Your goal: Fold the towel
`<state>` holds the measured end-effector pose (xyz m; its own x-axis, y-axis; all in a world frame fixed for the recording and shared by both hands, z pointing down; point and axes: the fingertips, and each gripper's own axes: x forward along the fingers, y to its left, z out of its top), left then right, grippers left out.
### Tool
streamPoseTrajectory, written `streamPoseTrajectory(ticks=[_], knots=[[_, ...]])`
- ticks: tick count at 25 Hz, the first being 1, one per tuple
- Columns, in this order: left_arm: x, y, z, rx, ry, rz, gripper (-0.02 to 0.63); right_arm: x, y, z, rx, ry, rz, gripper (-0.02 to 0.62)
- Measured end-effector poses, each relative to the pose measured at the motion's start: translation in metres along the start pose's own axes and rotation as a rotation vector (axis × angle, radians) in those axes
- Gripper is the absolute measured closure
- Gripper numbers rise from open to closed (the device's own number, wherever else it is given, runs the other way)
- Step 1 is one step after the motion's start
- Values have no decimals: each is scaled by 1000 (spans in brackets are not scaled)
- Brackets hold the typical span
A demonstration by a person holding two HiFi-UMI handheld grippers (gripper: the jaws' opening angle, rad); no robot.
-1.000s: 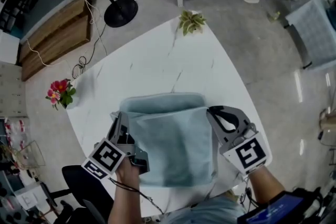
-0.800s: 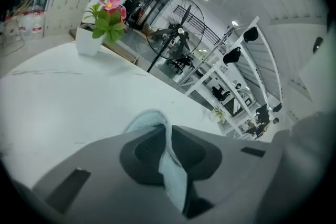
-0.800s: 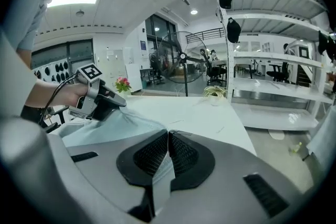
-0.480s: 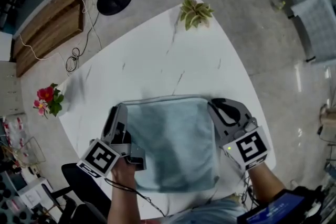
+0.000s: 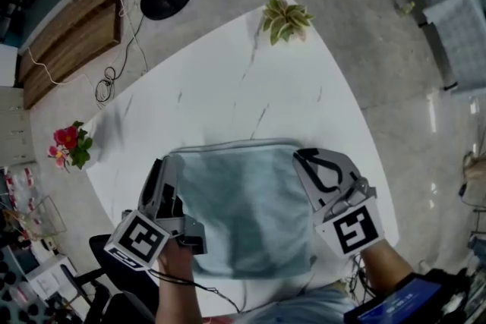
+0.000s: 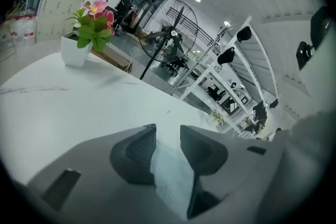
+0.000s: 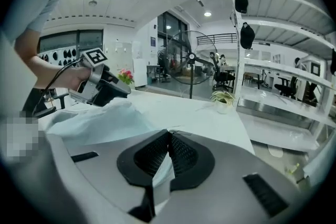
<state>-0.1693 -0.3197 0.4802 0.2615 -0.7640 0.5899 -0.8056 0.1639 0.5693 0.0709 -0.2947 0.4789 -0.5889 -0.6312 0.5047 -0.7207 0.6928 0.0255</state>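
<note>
**Towel (image 5: 247, 209) on the table (image 5: 228, 87), lying at the table's near edge, during folding.** The left claw (image 5: 168, 162) is at the towel's far left corner and the right claw (image 5: 301, 156) at its far right corner. The far hem runs straight between them.

*Right claw:* the jaws are pressed together on the hem, with a slip of cloth pinched between the ribbed pads.

*Left claw:* the jaws are narrowly apart and have just been closing. A band of cloth lies between the pads but does not look squeezed.

*Step in hand, as judged:* the far corners are being settled at the end of a fold. Whether the corners are about to be let go or gripped again cannot be told.

- **Left claw:** it should not pull away while cloth sits half-caught. It should either close firmly or open wide first.
- **Hem:** it should stay taut and level between the two corners, lined up with any layer beneath.
- **Both claws:** they should act together, or one corner may drag and skew the fold.
- **Near edge:** the towel's near side lies close to it, so any pull toward the person risks sliding the towel off.

*Appearance:* the towel is pale blue-green with a soft, matte pile. It is roughly rectangular and apparently already doubled. It lies mostly flat, with a low swell beside the left claw.
</note>
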Motion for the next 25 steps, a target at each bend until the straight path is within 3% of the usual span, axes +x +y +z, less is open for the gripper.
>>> streamPoseTrajectory(ticks=[4,7,9,11,16,19,25], knots=[[-7,-4,-15,-32,48,-44,495,-3,-10,4,-27,-27,-55,578],[8,-8,-40,1,155,-72,495,7,6,-17,18,59,38,580],[19,-3,-49,52,202,-53,494,19,12,-35,-31,154,71,580],[27,4,-49,76,209,-33,511,27,10,-41,-74,194,64,580],[32,3,-52,81,220,-42,532,32,6,-44,-51,224,49,580],[24,-5,-48,117,198,-93,510,27,12,-36,-27,179,66,576],[-46,-38,5,178,48,-224,448,-10,24,28,-39,-13,79,518]])
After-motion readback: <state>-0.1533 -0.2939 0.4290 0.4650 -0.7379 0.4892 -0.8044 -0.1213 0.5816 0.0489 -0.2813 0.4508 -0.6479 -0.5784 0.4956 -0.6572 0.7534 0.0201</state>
